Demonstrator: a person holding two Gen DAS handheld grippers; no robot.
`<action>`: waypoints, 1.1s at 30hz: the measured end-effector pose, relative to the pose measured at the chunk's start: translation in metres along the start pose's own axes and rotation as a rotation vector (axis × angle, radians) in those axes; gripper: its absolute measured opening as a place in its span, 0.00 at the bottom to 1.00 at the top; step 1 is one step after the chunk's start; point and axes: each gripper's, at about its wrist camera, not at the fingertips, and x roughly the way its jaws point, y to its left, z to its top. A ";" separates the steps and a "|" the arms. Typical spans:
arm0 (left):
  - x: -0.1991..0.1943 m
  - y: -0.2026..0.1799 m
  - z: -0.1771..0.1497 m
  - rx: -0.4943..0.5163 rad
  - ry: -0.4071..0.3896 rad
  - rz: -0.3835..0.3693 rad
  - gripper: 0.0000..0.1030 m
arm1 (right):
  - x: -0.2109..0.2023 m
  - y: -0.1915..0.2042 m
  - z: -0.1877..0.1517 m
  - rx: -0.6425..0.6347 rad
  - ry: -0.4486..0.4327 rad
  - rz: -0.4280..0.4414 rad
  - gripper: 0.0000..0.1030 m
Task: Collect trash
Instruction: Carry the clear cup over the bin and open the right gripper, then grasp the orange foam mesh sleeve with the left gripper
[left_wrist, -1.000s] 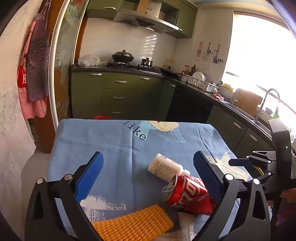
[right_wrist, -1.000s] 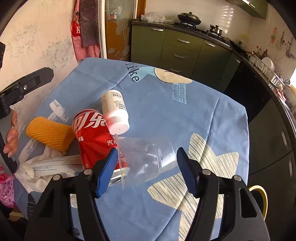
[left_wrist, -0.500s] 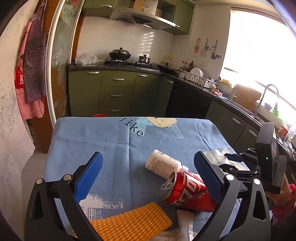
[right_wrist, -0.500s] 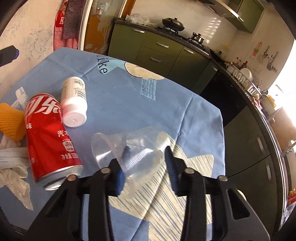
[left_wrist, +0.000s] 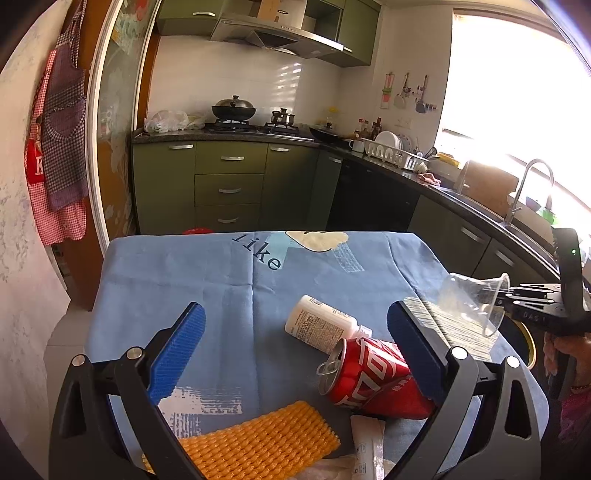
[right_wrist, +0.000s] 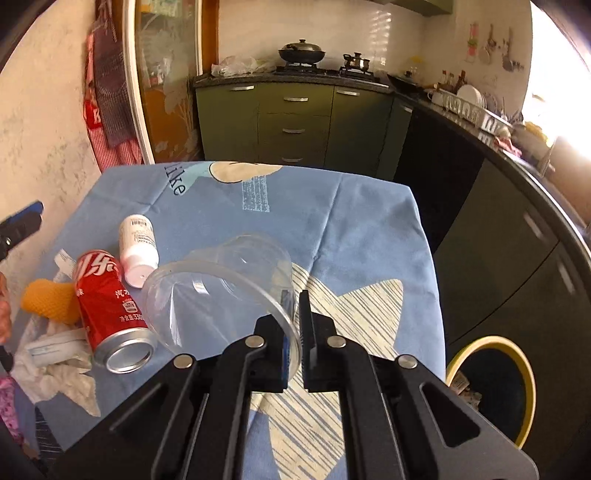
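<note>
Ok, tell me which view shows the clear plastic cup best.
The right wrist view. The clear plastic cup fills the centre there, its rim pinched by the right gripper, mouth toward the camera. The left wrist view shows it small at the right edge, lifted off the table, partly washed out by window glare.

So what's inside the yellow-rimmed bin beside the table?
The bin sits on the floor off the table's right edge. Its inside is mostly dark; some pale scraps show at the left inner wall. The bottom is in shadow, and the right gripper frame hides its near-left part.
</note>
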 end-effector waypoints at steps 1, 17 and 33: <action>-0.001 0.000 0.000 -0.002 -0.001 -0.002 0.95 | -0.007 -0.012 -0.003 0.037 -0.003 0.007 0.04; 0.006 -0.019 -0.005 0.038 0.029 -0.038 0.95 | -0.035 -0.225 -0.113 0.473 0.130 -0.428 0.05; -0.004 -0.026 0.007 0.063 0.081 -0.057 0.95 | -0.048 -0.204 -0.112 0.434 0.055 -0.438 0.48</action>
